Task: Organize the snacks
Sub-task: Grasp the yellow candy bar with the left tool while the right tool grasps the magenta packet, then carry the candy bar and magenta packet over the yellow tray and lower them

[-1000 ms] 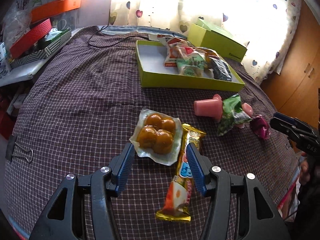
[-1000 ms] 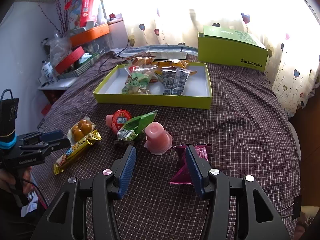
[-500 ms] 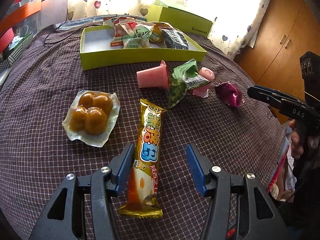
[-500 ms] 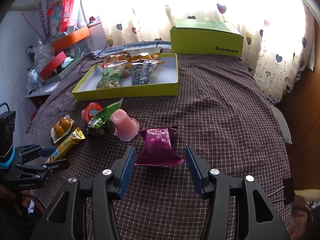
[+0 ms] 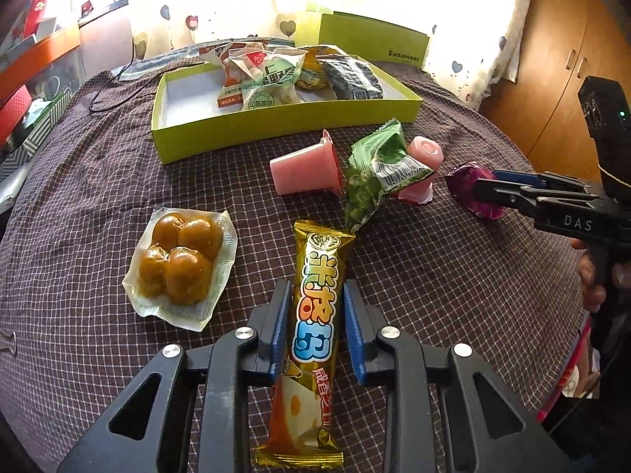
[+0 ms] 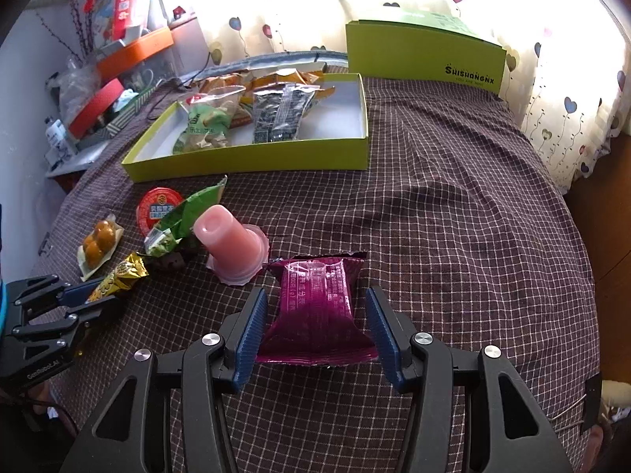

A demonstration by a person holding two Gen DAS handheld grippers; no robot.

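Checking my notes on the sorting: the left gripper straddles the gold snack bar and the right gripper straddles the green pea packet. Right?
Not quite. The left gripper does straddle the gold snack bar, its jaws closing, but the right gripper straddles the magenta packet, as the right wrist view shows. The green pea packet lies farther off.

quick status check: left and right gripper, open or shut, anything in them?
Left gripper: jaws closing on the gold snack bar, pads about at its sides.
Right gripper: open, straddling the magenta packet, not gripping it.
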